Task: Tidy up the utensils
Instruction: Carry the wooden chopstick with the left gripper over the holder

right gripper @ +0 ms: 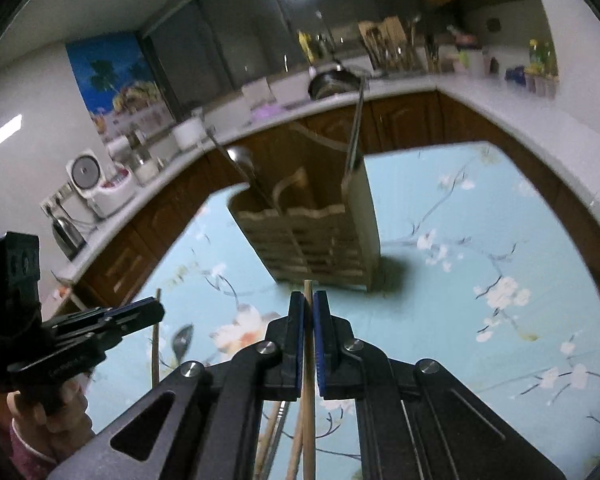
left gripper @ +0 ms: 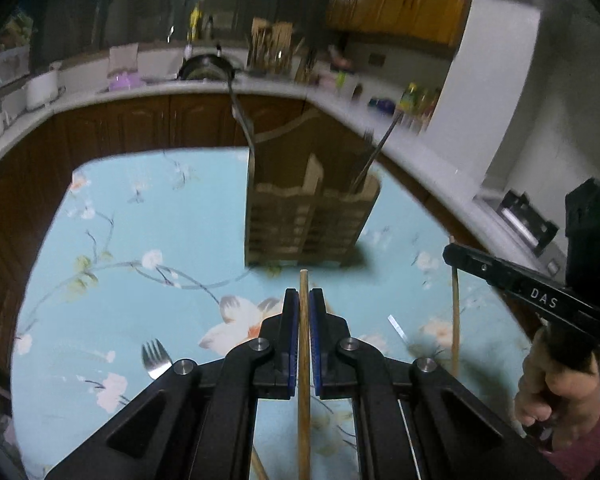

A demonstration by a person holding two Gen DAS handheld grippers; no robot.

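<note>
1. Left gripper [left gripper: 304, 300]: jaws together, clamped on one wooden chopstick [left gripper: 304, 380]; stick runs lengthwise between the blue pads, tip poking out just ahead of them, clear of the table.
2. Right gripper [right gripper: 308, 304]: likewise pinched on a second chopstick [right gripper: 309, 400], same lengthwise hold, tip just past the pads.
3. Each gripper also visible from the other's camera, a stick hanging below the closed jaws; a hand around each handle.
4. Wooden utensil holder [left gripper: 300, 220] upright on the floral blue tablecloth [left gripper: 120, 220], directly ahead of both grippers, apart from them. Front compartments separated by a divider.
5. Contents so far: a long metal handle [left gripper: 242, 120] rising from the left side in the left view, a darker slanted utensil [left gripper: 376, 148] from the right compartment. Right view shows a spoon or ladle bowl [right gripper: 238, 158] near the first one. Too blurred to tell exact types.
6. Left on the table: a fork [left gripper: 155, 358] beside the left gripper, a spoon [right gripper: 181, 340] near the right one, further wooden and metal handles lying under the right gripper.
7. Judged progress: roughly midway; some pieces stowed, two chopsticks in transit, several loose items waiting.
8. Next, likely: sticks into a free compartment, tips down.
</note>
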